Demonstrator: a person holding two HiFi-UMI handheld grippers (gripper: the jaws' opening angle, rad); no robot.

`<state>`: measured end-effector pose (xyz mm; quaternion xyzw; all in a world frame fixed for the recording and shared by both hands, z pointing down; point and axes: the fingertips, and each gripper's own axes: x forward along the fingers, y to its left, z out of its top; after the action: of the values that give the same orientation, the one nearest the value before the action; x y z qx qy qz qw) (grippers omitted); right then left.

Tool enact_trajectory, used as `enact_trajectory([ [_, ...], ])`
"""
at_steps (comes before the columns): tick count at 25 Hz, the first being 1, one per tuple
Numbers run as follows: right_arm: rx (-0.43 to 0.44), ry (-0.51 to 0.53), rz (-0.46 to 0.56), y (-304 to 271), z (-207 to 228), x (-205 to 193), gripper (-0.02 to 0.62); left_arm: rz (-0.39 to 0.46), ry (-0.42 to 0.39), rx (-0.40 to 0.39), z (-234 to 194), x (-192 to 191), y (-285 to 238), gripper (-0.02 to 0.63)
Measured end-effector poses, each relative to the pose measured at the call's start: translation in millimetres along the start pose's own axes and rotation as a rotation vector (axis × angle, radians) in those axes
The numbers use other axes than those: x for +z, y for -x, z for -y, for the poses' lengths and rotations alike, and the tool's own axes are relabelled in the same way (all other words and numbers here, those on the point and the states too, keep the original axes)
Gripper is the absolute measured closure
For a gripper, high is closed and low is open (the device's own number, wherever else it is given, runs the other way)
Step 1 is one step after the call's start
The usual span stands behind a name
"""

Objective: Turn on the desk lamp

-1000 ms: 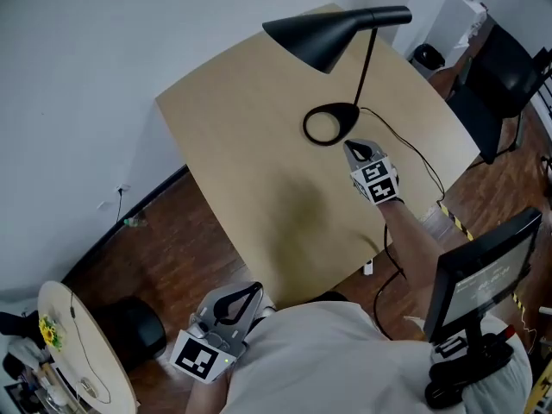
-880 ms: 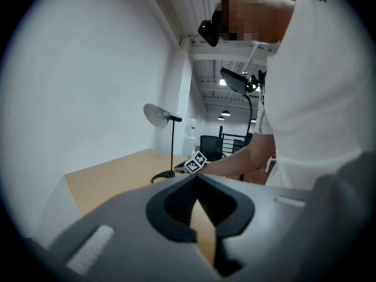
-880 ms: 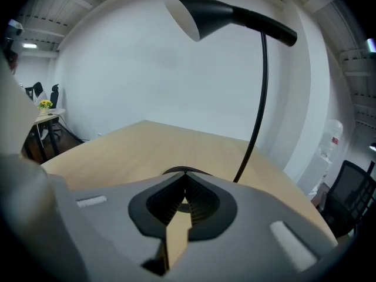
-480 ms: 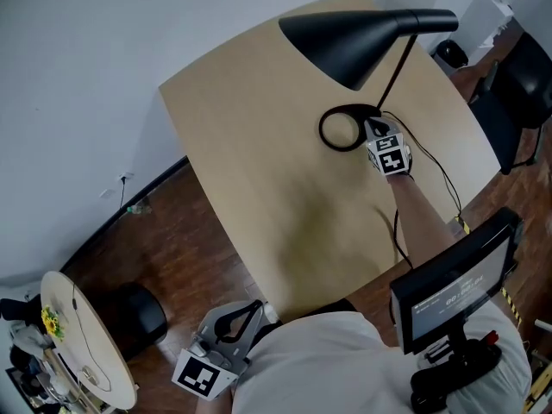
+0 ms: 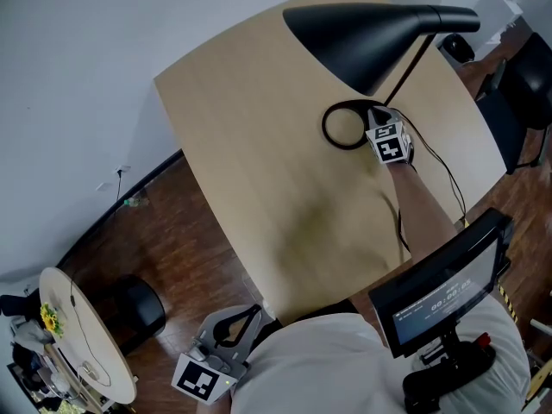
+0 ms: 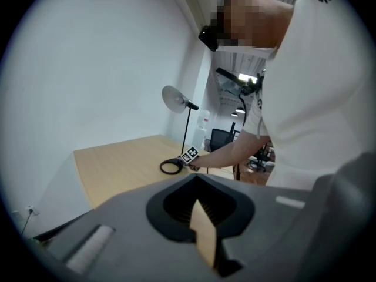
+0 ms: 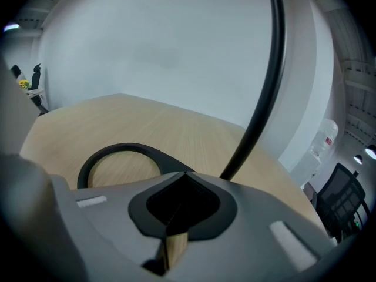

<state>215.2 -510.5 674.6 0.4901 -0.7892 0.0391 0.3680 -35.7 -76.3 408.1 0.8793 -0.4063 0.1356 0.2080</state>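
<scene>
Desk lamp [image 5: 366,37] is standing at the tabletop's [image 5: 259,128] far right. Right gripper [image 5: 377,121], clenched and empty, is sitting just right of its ring base [image 5: 327,128], by the stem. Left gripper [image 5: 228,335], clenched too, is hanging well apart, near side.

We cannot make out where the tips of the right hand-held gripper [image 5: 376,119] meet the lamp base [image 5: 325,128]; its marker cube [image 5: 390,145] covers them. The shade [image 5: 362,37] hides the top of the stem [image 5: 412,65], which runs off the right gripper view's top edge.
</scene>
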Motion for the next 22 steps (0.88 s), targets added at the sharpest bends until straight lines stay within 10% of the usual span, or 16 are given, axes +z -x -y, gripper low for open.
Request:
enact_trajectory([
  [22,0.077,-0.105,0.061,20,-28,0,0.592,-0.003,-0.064,-0.003,-22,-6,9,0.591],
])
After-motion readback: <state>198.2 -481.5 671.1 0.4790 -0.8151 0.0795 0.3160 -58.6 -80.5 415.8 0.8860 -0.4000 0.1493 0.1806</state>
